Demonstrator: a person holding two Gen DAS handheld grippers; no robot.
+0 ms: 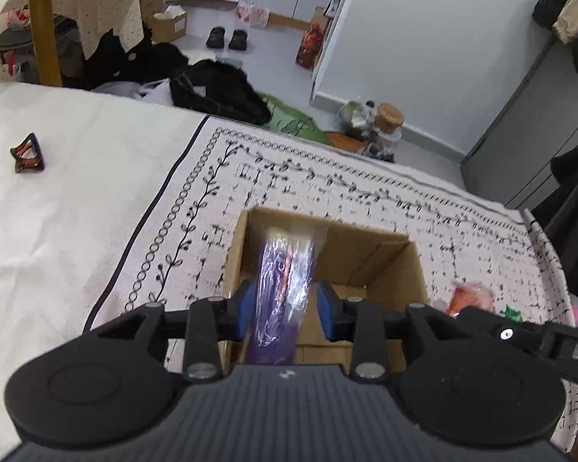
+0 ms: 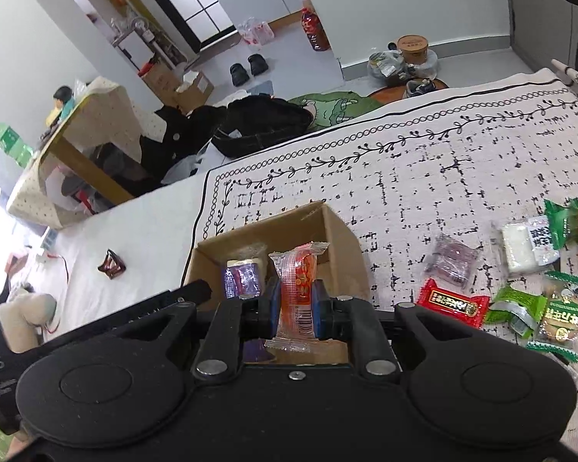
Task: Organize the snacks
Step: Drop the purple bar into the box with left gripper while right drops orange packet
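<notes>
An open cardboard box [image 1: 381,254] [image 2: 339,238] sits on the patterned cloth. My left gripper [image 1: 285,310] is over the box with its blue pads apart; a blurred purple snack packet [image 1: 283,285] lies between them, and contact is unclear. The same packet shows inside the box in the right wrist view [image 2: 242,279]. My right gripper [image 2: 296,308] is shut on an orange-red snack packet [image 2: 298,281], held upright over the box's near edge. Several loose snacks lie to the right: a red packet [image 2: 452,306], a purple packet [image 2: 451,260], green packets [image 2: 520,310] and a white packet [image 2: 526,248].
A brown hair claw [image 1: 27,154] [image 2: 111,264] lies on the white sheet to the left. The bed's far edge drops to a floor with black bags [image 1: 219,90], shoes [image 1: 227,37] and boxes. An orange packet [image 1: 470,296] lies right of the box.
</notes>
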